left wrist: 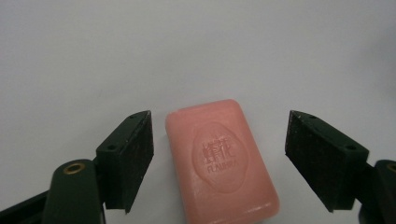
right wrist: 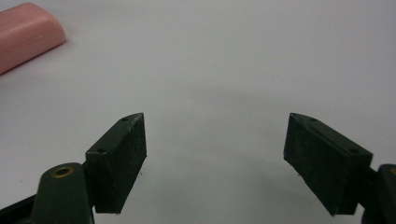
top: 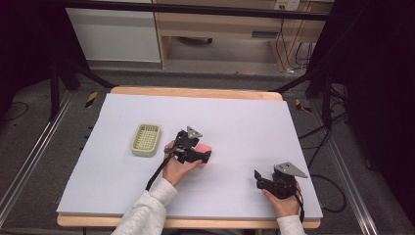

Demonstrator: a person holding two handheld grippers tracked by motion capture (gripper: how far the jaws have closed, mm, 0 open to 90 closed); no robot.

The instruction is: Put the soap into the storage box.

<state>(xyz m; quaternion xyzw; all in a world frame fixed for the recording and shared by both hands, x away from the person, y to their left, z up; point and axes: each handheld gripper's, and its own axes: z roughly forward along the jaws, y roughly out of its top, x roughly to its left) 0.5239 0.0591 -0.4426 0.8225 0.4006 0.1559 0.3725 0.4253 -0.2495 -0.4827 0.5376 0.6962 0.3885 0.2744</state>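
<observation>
Left gripper view: left gripper (left wrist: 219, 154) spread wide around the pink soap (left wrist: 219, 158), centre frame on the table (top: 235, 122). Next, probably squeeze. Right gripper (right wrist: 215, 158) released, lower right.

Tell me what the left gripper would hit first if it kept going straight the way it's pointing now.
The pink soap bar. It lies flat on the white table between the open jaws of the left gripper, nearer one jaw, touching neither. Past it, the way looks free.
</observation>
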